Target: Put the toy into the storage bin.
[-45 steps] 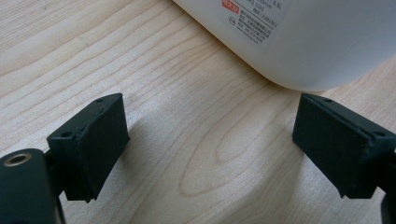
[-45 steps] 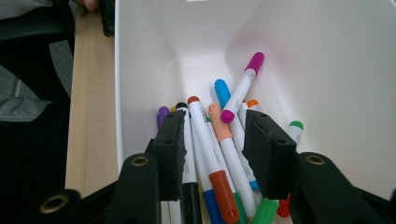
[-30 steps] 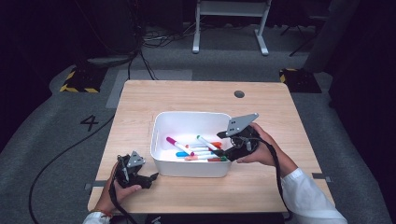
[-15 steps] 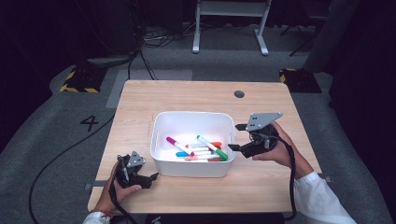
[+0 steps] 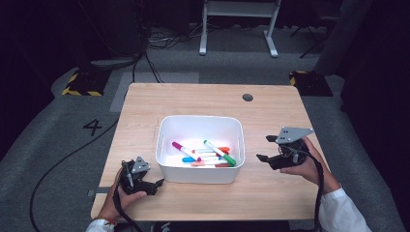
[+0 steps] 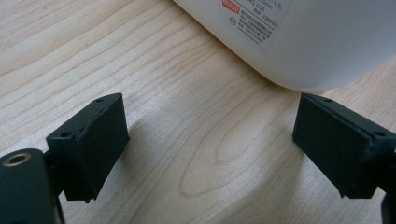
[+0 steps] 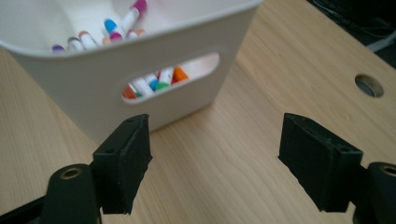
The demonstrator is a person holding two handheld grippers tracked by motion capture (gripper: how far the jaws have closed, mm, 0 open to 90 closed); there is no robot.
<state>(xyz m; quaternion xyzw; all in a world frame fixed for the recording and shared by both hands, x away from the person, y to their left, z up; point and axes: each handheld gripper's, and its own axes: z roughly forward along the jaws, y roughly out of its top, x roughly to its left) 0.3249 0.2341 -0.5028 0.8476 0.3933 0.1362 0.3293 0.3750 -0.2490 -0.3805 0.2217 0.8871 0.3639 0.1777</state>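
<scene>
Jaws of both grippers spread and empty, right just widened, white bin (image 5: pixel 200 126) holding coloured markers (image 5: pixel 205 154).

Left tool (image 6: pixel 210 149) wide apart (nothing between), wooden table (image 6: pixel 140 70), white bin (image 6: pixel 317 42) corner

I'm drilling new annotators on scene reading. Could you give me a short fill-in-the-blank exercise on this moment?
1. The markers lie inside the white ____.
2. The right gripper is beside the bin with nothing between its jaws, which stand ____.
3. The left gripper rests on the ____ table.

Missing words: bin; open; wooden
</scene>
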